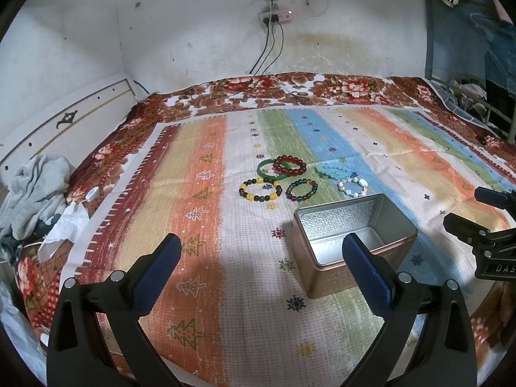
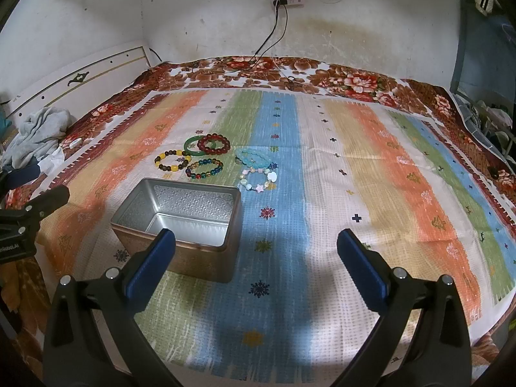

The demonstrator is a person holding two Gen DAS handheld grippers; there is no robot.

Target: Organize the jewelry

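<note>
Several bead bracelets lie in a cluster on the striped cloth: a red one (image 1: 290, 164) overlapping a green bangle (image 1: 265, 172), a brown-and-yellow one (image 1: 260, 189), a multicolour one (image 1: 302, 189), a light blue one (image 1: 332, 171) and a pastel charm one (image 1: 352, 187). An open, empty metal tin (image 1: 354, 222) stands just in front of them. My left gripper (image 1: 261, 248) is open and empty, short of the tin. My right gripper (image 2: 256, 243) is open and empty, to the right of the tin (image 2: 180, 213); the bracelets, such as the red one (image 2: 213, 144), lie beyond it.
The striped cloth (image 2: 371, 167) covers a floral blanket on a bed. A grey garment (image 1: 38, 187) and white paper lie at the left edge. Cables (image 1: 267, 48) hang from a wall power strip. The right gripper shows at the left view's right edge (image 1: 483, 235).
</note>
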